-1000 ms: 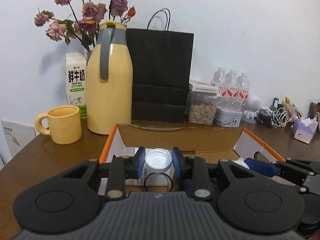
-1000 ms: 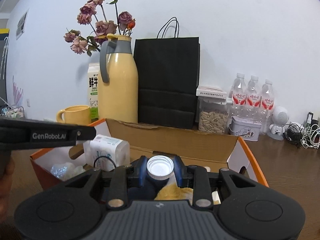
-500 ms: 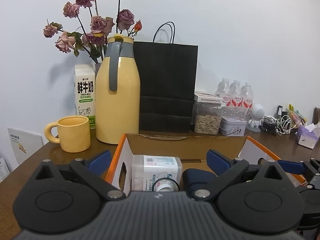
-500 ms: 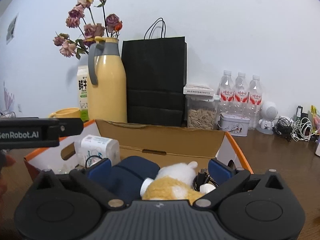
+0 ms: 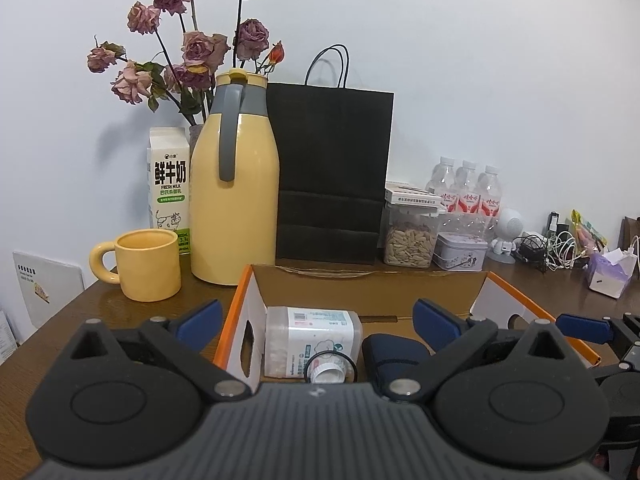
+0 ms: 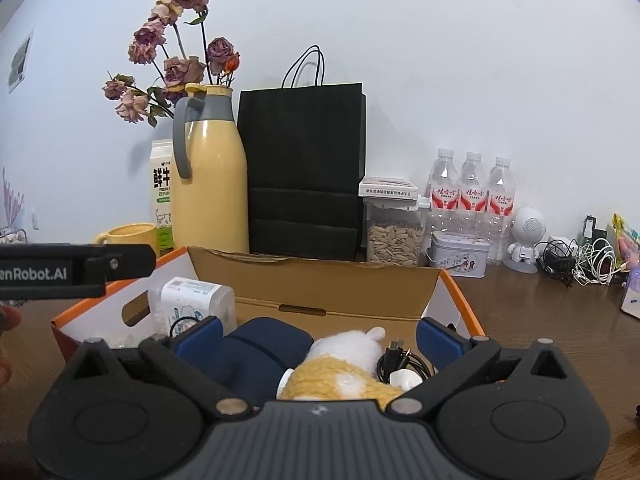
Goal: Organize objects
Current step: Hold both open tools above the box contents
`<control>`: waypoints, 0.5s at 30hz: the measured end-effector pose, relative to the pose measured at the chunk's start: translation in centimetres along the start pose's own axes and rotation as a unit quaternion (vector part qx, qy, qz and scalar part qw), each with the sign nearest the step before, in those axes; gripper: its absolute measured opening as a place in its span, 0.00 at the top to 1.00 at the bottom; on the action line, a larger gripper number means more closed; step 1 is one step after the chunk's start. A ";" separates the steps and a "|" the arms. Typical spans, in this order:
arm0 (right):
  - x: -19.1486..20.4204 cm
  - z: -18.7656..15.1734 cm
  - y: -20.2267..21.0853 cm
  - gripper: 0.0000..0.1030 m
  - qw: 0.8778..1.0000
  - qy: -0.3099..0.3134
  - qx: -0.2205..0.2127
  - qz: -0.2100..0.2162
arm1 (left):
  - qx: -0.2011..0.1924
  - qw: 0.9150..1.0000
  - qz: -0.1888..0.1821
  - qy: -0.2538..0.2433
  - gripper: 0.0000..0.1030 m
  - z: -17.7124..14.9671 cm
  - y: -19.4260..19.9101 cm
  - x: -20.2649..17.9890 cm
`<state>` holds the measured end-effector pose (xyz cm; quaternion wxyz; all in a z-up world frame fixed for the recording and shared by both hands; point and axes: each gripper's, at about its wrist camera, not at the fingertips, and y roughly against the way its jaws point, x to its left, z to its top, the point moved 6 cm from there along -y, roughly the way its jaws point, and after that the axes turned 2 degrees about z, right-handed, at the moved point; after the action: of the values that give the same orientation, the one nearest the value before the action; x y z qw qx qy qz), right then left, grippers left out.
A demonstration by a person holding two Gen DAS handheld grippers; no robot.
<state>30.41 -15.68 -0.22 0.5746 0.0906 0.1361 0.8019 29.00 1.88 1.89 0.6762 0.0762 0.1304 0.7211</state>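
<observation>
I see the cardboard box [image 5: 400, 292] ahead of both grippers. The left gripper [image 5: 318, 322] has its fingers spread wide; between them lies the clear plastic container [image 5: 312, 336], with a white cap [image 5: 326, 374] half hidden below. The right gripper [image 6: 318, 338] is also spread, over the fuzzy plush toy [image 6: 344, 372] and dark blue pouch [image 6: 260, 350]

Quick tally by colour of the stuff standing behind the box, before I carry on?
Yellow: 2, the flask and the mug.
Black: 1, the paper bag.
White and green: 1, the milk carton.
Clear: 4, three water bottles and the seed jar.
Silver: 1, the tin.
Total: 9.
</observation>
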 end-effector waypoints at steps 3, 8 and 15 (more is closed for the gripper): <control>0.0 0.0 0.2 0.00 1.000 0.002 -0.001 0.000 | -0.002 1.000 -0.001 0.001 0.00 0.0 0.1 0.0; 0.0 0.1 0.6 0.00 1.000 0.007 -0.001 -0.003 | -0.010 1.000 0.000 0.002 0.00 0.3 1.1 0.2; 0.2 0.1 1.9 0.00 1.000 0.020 0.015 -0.008 | 0.003 1.000 0.004 0.002 0.00 0.5 2.8 0.8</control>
<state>28.71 -16.05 0.48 0.5763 0.0823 0.1605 0.7971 26.44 2.55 3.09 0.6729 0.0772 0.1339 0.7234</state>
